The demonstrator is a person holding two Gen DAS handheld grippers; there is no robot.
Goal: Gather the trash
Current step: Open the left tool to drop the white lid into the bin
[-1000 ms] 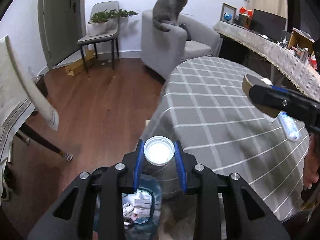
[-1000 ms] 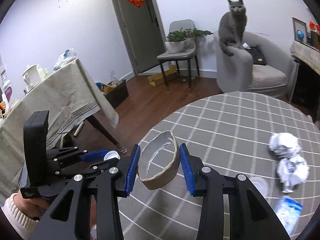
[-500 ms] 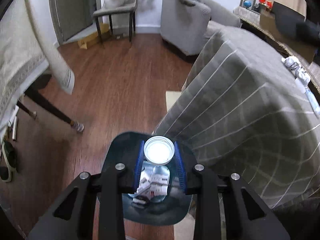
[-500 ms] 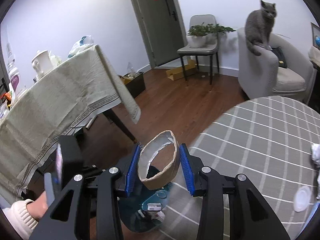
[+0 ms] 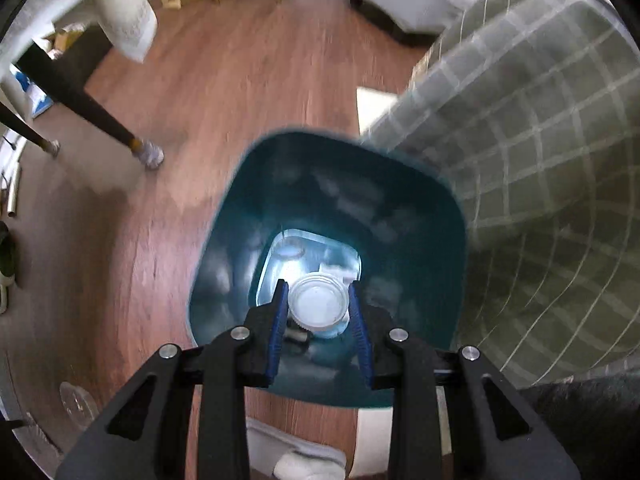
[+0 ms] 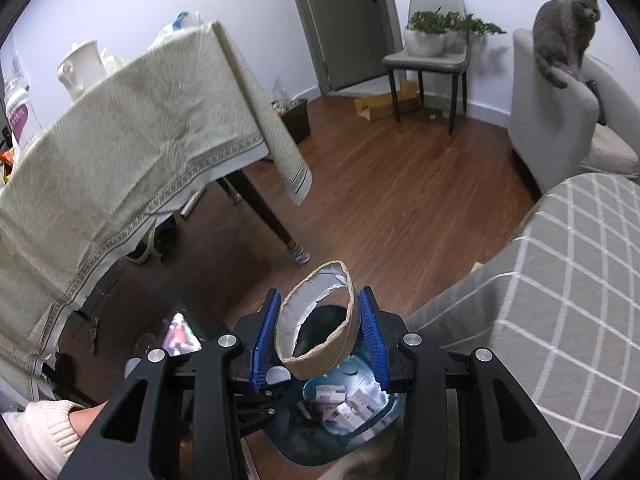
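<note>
Left wrist view: your left gripper [image 5: 319,309], clamped on the cap [image 5: 318,306], hangs directly over the bin [image 5: 256,184]; right gripper [image 6: 320,334], clamping the cardboard ring [image 6: 320,354], sits nearer its rim

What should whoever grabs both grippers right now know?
Left gripper: shut on a clear lid, right over the teal bin.
Right gripper: shut on a cardboard ring, above the bin's edge, beside the left.
Bin: on the floor by the checked table; small packets already inside.
Done: both pieces carried to the bin.
Left: release the lid, then the ring, into it. This moment's views do not show the tabletop, so check it for more trash.
</note>
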